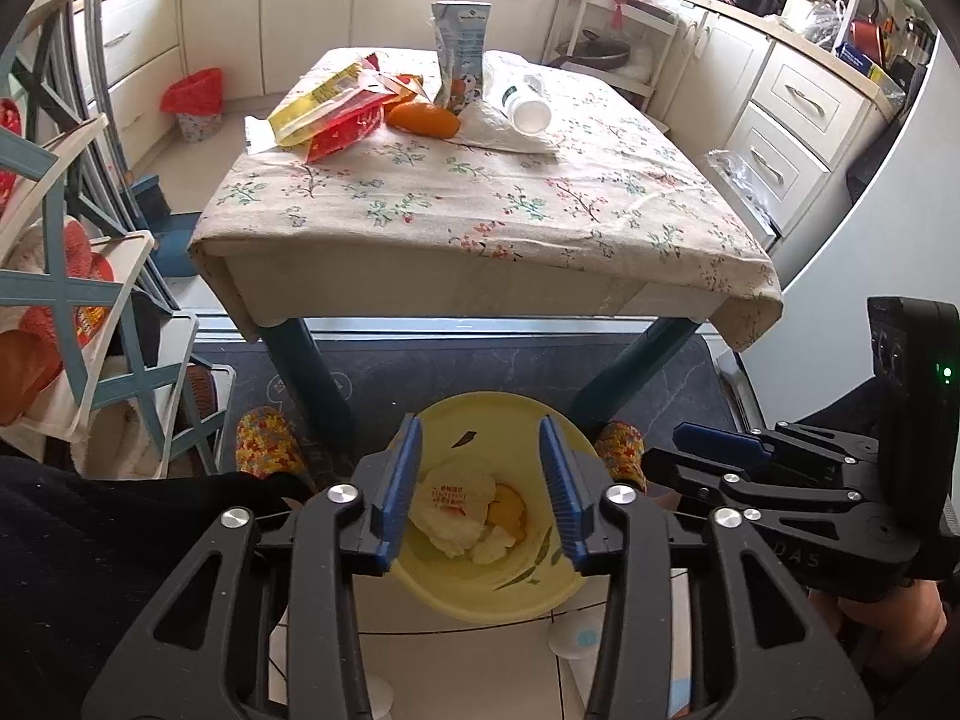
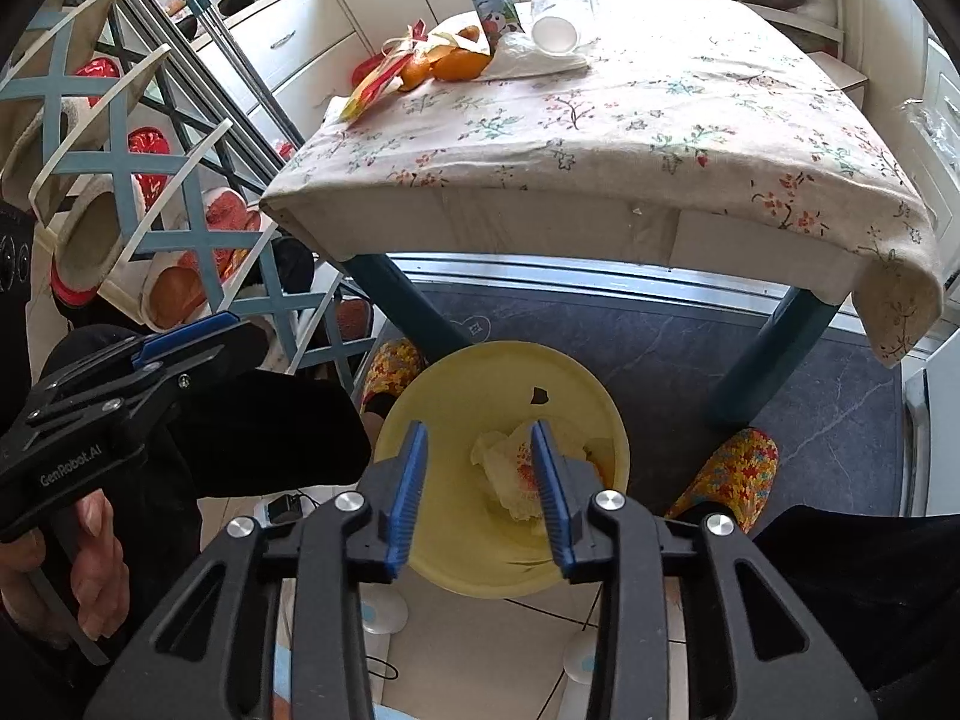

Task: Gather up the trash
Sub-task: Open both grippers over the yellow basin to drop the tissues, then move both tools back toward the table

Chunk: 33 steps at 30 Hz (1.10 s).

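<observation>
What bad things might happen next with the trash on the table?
The milk carton stands upright among the pile, so a claw reaching for the wrappers might topple it. The tipped cup and the orange could roll off the table. The yellow bin sits near the feet, easy to kick.

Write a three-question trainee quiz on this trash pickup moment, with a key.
1. True or false: both grippers are open above the yellow bin.
2. What lies in the bin? A) crumpled wrappers B) a bottle C) nothing
3. Name the tall thing standing on the table.

Key: 1 true: left gripper and right gripper hold nothing. 2 A. 3 the carton.
</observation>
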Motion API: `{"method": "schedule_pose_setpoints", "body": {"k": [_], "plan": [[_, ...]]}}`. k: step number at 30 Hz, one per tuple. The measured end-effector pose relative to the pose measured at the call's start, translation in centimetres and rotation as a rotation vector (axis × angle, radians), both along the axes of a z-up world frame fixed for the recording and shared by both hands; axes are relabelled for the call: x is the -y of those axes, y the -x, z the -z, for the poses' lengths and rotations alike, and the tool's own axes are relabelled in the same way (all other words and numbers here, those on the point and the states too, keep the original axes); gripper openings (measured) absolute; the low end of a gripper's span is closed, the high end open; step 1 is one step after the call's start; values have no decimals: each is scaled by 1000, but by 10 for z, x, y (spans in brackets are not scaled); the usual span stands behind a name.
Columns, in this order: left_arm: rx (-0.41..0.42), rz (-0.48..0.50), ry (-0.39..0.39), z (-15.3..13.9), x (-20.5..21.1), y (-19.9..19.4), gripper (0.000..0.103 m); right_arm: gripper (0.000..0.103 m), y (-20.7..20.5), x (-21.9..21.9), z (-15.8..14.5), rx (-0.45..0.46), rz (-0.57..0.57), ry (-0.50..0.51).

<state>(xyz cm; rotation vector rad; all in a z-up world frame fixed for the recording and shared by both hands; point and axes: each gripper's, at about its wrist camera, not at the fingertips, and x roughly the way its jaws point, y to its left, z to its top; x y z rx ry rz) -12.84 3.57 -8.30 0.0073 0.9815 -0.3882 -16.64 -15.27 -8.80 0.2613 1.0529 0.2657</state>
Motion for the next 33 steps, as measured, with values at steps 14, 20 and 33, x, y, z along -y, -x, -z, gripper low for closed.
{"method": "schedule_pose_setpoints", "body": {"k": [14,20,33], "plan": [[84,-66,14,-31,-11,-45,50,55,-6,14,-35,166,85,11],[76,-96,17,-41,-18,-93,50,60,-53,34,-53,192,136,55],[-76,-95,-38,1,-2,-215,54,60,-132,73,-51,156,211,35]]}}
